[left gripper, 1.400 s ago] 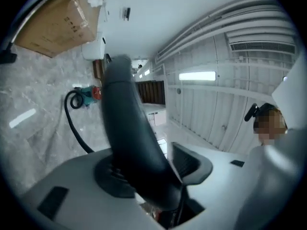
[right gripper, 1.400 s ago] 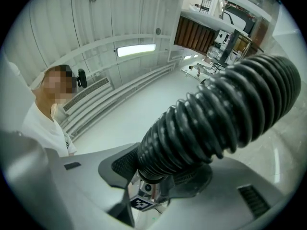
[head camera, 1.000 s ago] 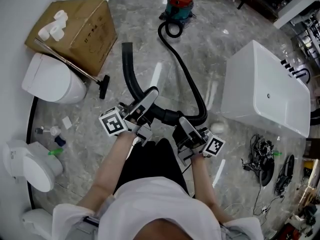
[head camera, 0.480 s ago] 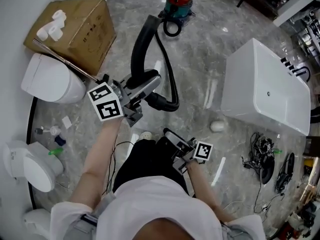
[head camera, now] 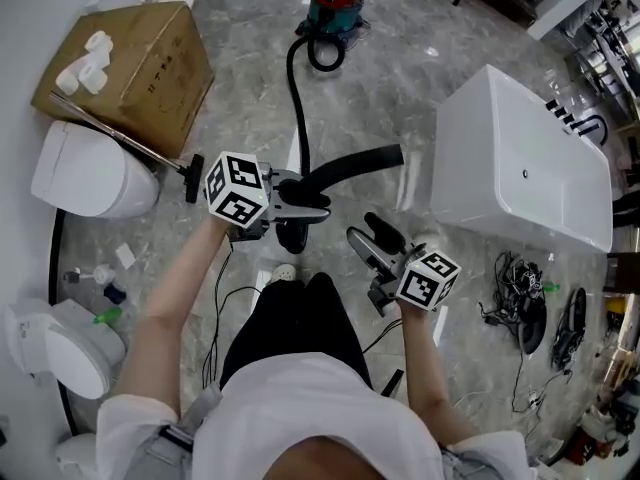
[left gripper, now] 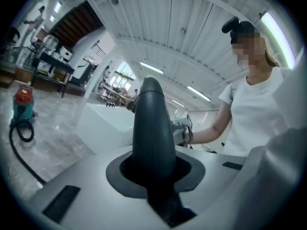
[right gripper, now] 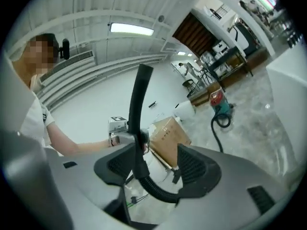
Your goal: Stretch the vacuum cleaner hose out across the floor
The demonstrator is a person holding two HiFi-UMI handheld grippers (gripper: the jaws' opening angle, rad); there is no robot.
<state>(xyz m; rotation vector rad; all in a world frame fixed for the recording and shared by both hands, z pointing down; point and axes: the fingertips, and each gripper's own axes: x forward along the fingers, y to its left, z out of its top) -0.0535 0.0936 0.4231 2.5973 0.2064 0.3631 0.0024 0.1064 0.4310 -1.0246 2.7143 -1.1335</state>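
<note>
As my right claw (head camera: 362, 226) opens off the hose (head camera: 297, 108), my left claw (head camera: 315, 196) clamps its end, the line straightening toward twelve o'clock.

We stand in a bright, evenly lit hall. Long strip lights (right gripper: 132, 29) on the ceiling burn out to plain white in both gripper views, and their pale streaks glare off the glossy floor (head camera: 400, 88). The white bathtub (head camera: 520, 168) is nearly overexposed. Shadows under things are soft and faint. The gripper views are round fisheye pictures with black corners and bent lines. Close to the lens, the hose (left gripper: 152, 128) looks soft.
</note>
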